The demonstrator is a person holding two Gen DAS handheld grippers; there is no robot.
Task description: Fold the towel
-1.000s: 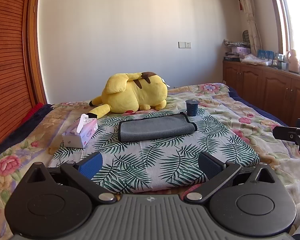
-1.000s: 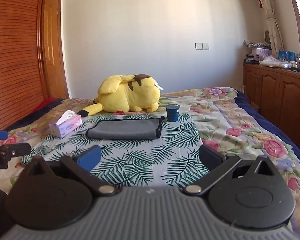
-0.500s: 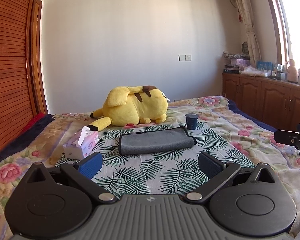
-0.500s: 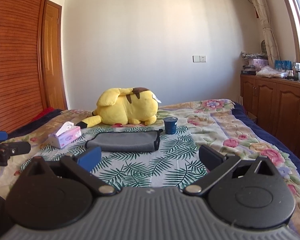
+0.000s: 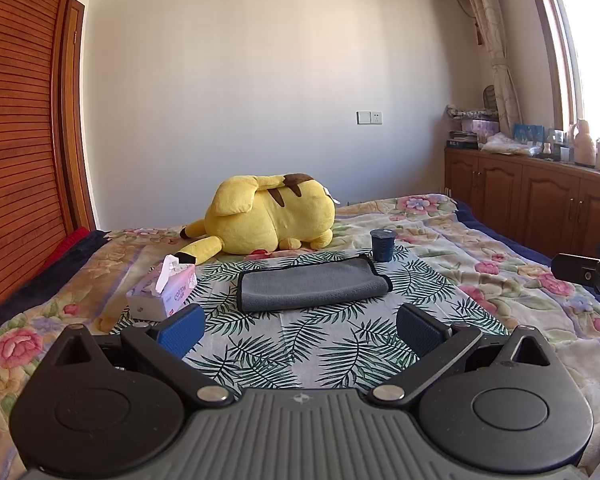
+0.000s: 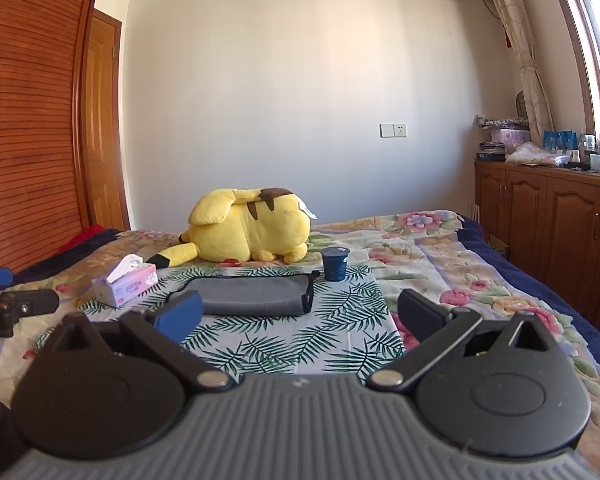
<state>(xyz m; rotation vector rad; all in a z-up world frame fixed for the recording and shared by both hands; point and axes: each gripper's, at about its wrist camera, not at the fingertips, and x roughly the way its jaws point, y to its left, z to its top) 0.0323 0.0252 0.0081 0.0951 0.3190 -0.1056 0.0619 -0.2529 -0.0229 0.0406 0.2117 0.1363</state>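
Observation:
A grey towel [image 5: 310, 285] with a black edge lies folded flat on the palm-leaf cloth [image 5: 300, 344] on the bed; it also shows in the right wrist view [image 6: 252, 294]. My left gripper [image 5: 300, 326] is open and empty, held back from the towel's near edge. My right gripper [image 6: 300, 314] is open and empty, also short of the towel. The right gripper's tip [image 5: 588, 274] shows at the right edge of the left view, and the left gripper's tip [image 6: 8, 300] at the left edge of the right view.
A yellow plush toy [image 5: 268, 216] lies behind the towel. A dark blue cup [image 5: 383, 245] stands at the towel's far right corner. A tissue box [image 5: 162, 294] sits left of the towel. Wooden cabinets [image 5: 540, 204] line the right wall, a slatted wardrobe [image 5: 16, 152] the left.
Both grippers have pulled back and tilted up, so the towel sits farther off and more of the wall shows. The towel has not moved. Both grippers stay open.

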